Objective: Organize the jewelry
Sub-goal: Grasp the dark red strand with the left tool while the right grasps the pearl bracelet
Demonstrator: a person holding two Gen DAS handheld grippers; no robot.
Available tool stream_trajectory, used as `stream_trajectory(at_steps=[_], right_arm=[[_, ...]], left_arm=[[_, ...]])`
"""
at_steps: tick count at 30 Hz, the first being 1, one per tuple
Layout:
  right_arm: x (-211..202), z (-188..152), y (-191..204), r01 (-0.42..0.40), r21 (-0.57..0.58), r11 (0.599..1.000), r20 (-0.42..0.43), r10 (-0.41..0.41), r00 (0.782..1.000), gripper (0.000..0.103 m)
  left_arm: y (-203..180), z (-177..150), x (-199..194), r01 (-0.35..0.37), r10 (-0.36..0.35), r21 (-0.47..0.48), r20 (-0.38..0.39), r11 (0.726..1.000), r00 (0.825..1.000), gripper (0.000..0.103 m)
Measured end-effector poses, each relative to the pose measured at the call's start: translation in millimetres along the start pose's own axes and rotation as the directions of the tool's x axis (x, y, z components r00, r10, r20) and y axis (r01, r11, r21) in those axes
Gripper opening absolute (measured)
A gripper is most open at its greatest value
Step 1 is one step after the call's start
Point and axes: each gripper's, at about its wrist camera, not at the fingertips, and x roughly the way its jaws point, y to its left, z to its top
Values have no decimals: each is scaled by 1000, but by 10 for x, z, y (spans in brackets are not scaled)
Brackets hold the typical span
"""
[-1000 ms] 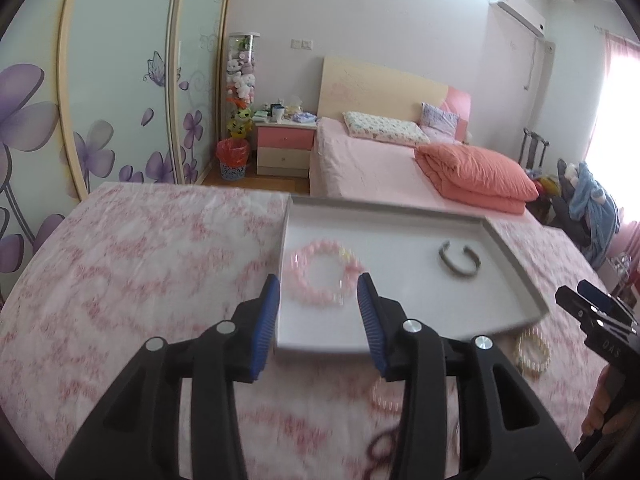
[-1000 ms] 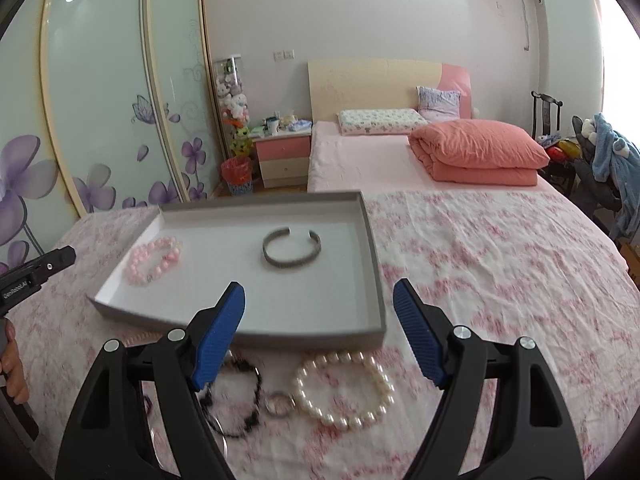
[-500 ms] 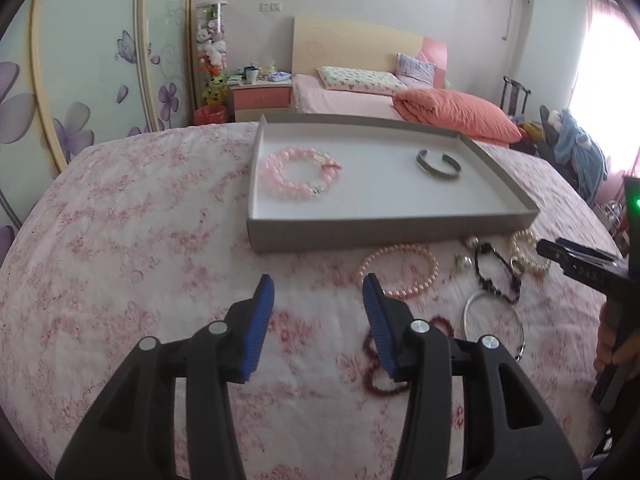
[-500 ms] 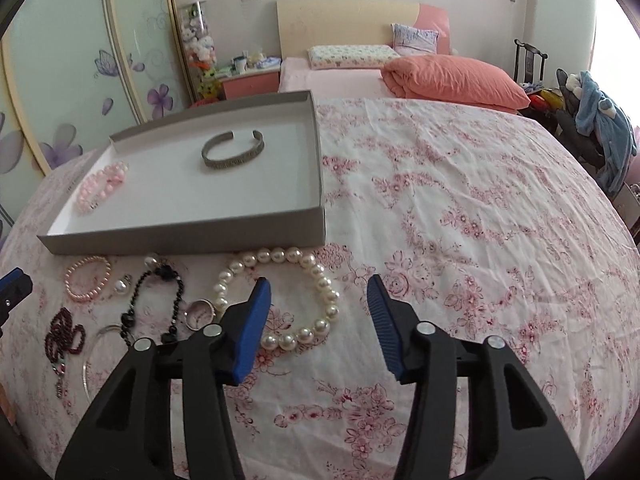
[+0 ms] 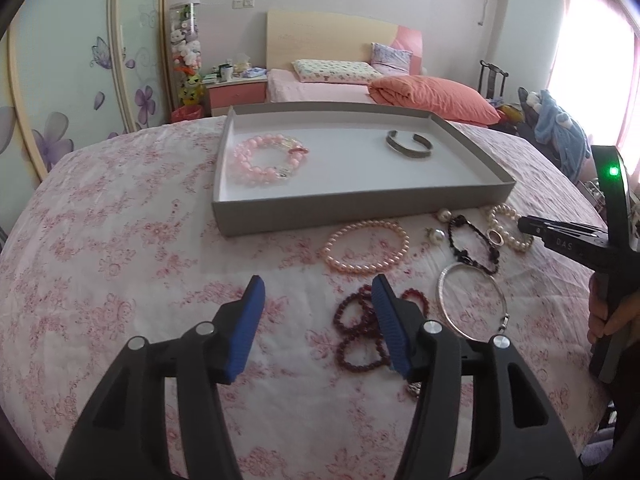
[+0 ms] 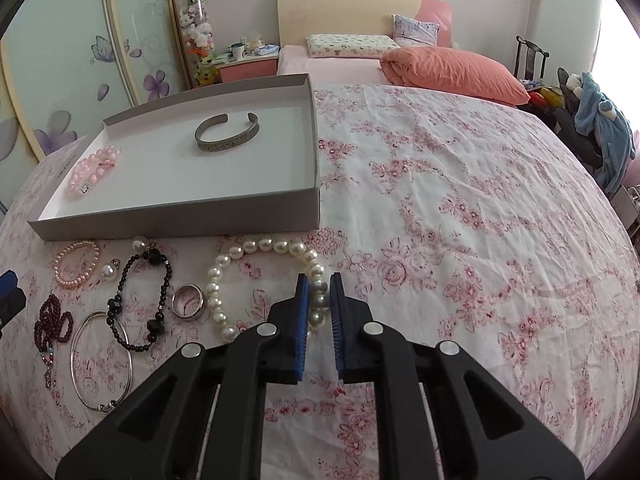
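Observation:
A grey tray (image 5: pixel 352 220) (image 6: pixel 180 220) on the floral cloth holds a pink bead bracelet (image 5: pixel 266 158) (image 6: pixel 90 174) and a metal cuff (image 5: pixel 409 145) (image 6: pixel 227 133). In front of it lie a pink pearl bracelet (image 5: pixel 366 246) (image 6: pixel 77 265), a black bead bracelet (image 5: pixel 474 244) (image 6: pixel 138 300), a dark red bead string (image 5: pixel 362 330) (image 6: pixel 52 326), a silver bangle (image 5: pixel 472 304) (image 6: pixel 100 364), a ring (image 6: pixel 188 300) and a white pearl bracelet (image 6: pixel 264 284) (image 5: pixel 508 228). My left gripper (image 5: pixel 318 288) is open and empty beside the red beads. My right gripper (image 6: pixel 319 284) has narrowed its jaws around the white pearl strand.
Two loose pearl earrings (image 6: pixel 108 270) lie by the black bracelet. The right handle (image 5: pixel 580 240) shows at the left view's right edge. Beyond the table are a bed (image 6: pixel 360 60), a nightstand (image 6: pixel 248 66) and wardrobe doors (image 5: pixel 80 60).
Both grippers pulled back from the tray toward the loose jewelry. The right jaws closed from wide open to a narrow gap at the white pearl bracelet. The left stayed open.

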Motion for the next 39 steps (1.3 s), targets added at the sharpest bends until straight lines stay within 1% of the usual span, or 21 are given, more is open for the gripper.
stream_trajectory(at_steps=[4, 8, 12, 15, 16, 17, 18, 19, 20, 22, 29, 33, 35, 37, 39], right_arm=[[-13, -10, -17, -3, 5, 1000, 0, 3, 1000, 11], [-14, -13, -23, -2, 5, 1000, 0, 2, 1000, 11], [-13, -8, -16, -5, 7, 1000, -1, 5, 1000, 11], [-19, -3, -13, -9, 11, 1000, -3, 9, 1000, 11], [-19, -3, -14, -10, 11, 1000, -3, 10, 1000, 11], [-20, -5, -18, -12, 13, 1000, -3, 12, 1000, 11], [-23, -6, -22, -13, 14, 1000, -3, 13, 1000, 11], [-28, -11, -28, -14, 14, 1000, -3, 14, 1000, 11], [-28, -8, -29, -13, 13, 1000, -3, 13, 1000, 11], [-28, -8, -31, -14, 14, 1000, -3, 14, 1000, 12], [-31, -4, -33, -17, 16, 1000, -3, 17, 1000, 12], [-29, -3, -32, -16, 16, 1000, -4, 16, 1000, 12], [-29, -3, -32, -17, 16, 1000, -4, 17, 1000, 12], [-29, -2, -30, -17, 16, 1000, -4, 17, 1000, 12], [-29, -2, -29, -16, 16, 1000, -4, 16, 1000, 12]], left_arm=[[-88, -44, 19, 36, -35, 26, -32, 999, 999, 56], [-204, -79, 86, 61, -58, 47, -68, 997, 996, 62], [-350, -92, 162, 56, -47, 90, -95, 994, 994, 66], [-437, -109, 259, 10, 4, 120, -121, 993, 993, 66], [-437, -112, 282, -2, 17, 121, -128, 993, 992, 63], [-436, -110, 284, -12, 26, 120, -114, 993, 993, 53], [-429, -96, 280, -13, 26, 119, -110, 993, 994, 46], [-420, -87, 283, -18, 31, 117, -109, 993, 994, 31], [-395, -75, 284, -21, 34, 110, -111, 994, 993, 19], [-331, -63, 282, -29, 40, 95, -112, 995, 993, 13], [-67, -31, 271, -91, 96, 45, -110, 995, 989, 12], [157, 44, 314, -153, 150, -20, -110, 988, 983, 12], [240, 68, 327, -172, 166, -45, -104, 984, 981, 12], [296, 74, 326, -175, 168, -68, -98, 982, 981, 12], [308, 76, 315, -175, 168, -68, -98, 982, 981, 12]])
